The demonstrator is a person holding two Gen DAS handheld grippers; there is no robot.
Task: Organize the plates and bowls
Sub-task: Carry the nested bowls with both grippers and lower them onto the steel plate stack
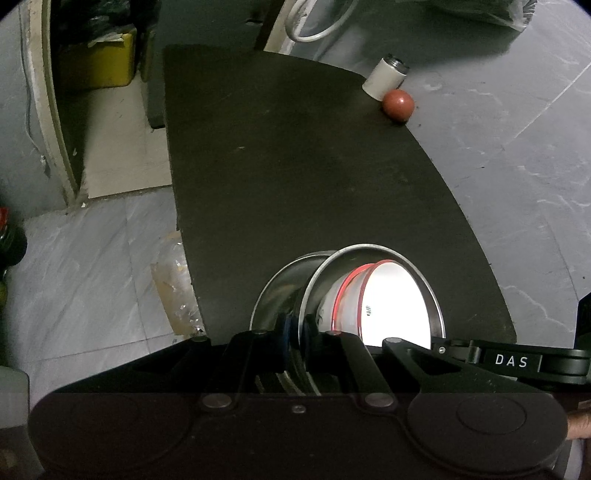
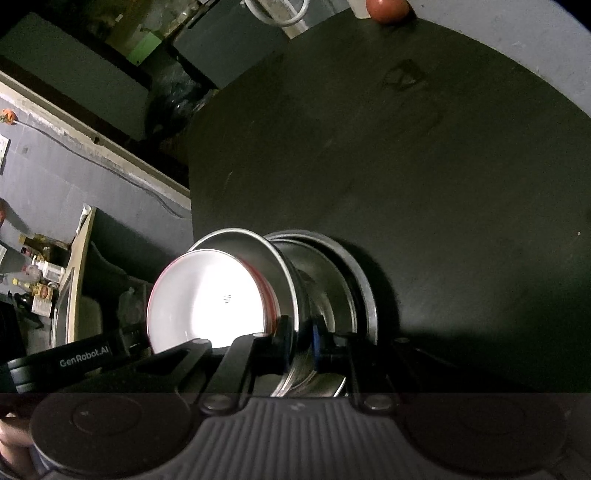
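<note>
The left tool (image 1: 295, 328) and the right tool (image 2: 301, 334) both point steeply down, each with jaws clamped shut on a rim.

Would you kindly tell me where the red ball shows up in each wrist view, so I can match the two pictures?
Left wrist view: the red ball is upper right, at the dark table's far edge, beside a white cylinder.
Right wrist view: the red ball is at the top edge, right of centre, partly cut off.
Shared landmark: the white bowl with the red rim.
</note>
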